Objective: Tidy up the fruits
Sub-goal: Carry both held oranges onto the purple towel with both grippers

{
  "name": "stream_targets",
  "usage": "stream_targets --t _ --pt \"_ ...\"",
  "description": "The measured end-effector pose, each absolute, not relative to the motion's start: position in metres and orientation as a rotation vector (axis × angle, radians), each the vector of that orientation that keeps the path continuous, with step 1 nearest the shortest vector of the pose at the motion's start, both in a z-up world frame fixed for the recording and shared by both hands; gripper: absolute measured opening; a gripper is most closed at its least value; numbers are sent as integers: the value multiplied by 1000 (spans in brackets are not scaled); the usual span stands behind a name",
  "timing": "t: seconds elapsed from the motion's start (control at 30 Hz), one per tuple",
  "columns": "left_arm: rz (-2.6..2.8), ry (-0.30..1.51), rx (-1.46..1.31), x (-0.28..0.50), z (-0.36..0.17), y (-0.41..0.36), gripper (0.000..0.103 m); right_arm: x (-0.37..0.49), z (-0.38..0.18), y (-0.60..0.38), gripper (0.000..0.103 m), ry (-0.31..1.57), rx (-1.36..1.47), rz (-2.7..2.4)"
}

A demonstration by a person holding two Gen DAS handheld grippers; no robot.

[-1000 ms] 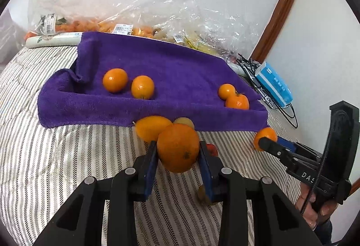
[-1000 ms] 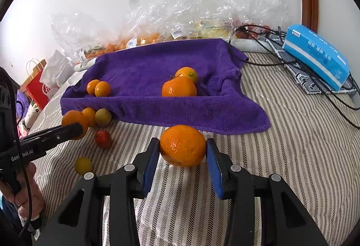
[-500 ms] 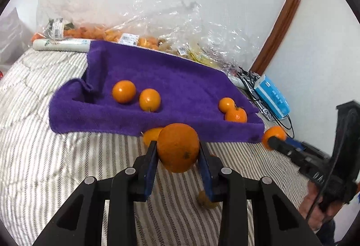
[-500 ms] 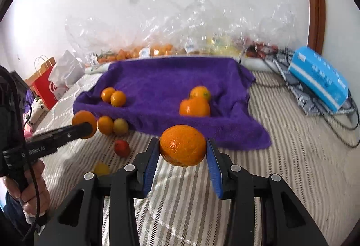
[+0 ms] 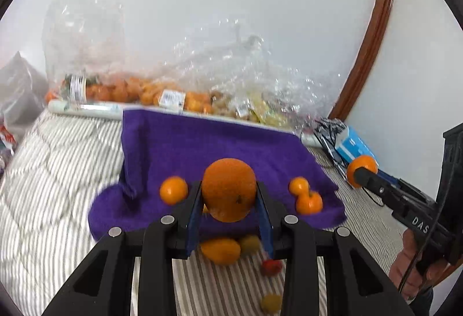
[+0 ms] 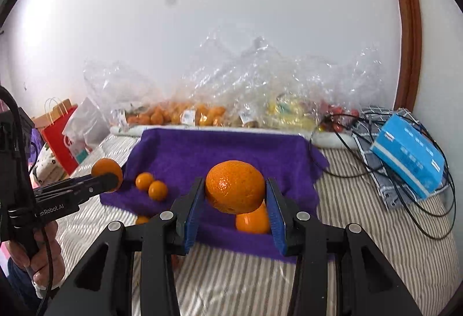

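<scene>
left wrist view: the left gripper is clamped on a big orange, its blue pads pressing both sides of the fruit, which hangs in the air above the near edge of the purple towel. on the towel sit a small orange to the left and a pair of small oranges to the right, touching each other. on the striped bedding just in front of the towel lie more loose fruits, partly hidden by the fingers. at the right edge the right gripper shows side-on with its own orange at the tip.

right wrist view: the right gripper is clamped on a second large orange, held off the bed over the towel's front part. another orange rests on the towel right behind it. two small oranges lie touching on the towel's left. the left gripper reaches in from the left, carrying an orange. bags of fruit line the wall, and a blue box lies at the right on the bedding.
</scene>
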State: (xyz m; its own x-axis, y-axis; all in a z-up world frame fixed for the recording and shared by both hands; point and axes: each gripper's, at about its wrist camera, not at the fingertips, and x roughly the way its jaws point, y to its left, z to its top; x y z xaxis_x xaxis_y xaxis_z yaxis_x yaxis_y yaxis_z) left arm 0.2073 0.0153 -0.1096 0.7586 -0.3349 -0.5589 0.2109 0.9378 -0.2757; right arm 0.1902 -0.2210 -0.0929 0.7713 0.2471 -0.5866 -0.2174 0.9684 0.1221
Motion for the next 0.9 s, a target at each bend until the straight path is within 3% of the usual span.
stream_targets --t 0.4,0.9 --pt "-273 651 -195 265 -113 16 33 251 -86 -194 42 646 88 283" --pt "-239 695 -250 276 -145 34 33 274 -143 -222 42 739 138 185"
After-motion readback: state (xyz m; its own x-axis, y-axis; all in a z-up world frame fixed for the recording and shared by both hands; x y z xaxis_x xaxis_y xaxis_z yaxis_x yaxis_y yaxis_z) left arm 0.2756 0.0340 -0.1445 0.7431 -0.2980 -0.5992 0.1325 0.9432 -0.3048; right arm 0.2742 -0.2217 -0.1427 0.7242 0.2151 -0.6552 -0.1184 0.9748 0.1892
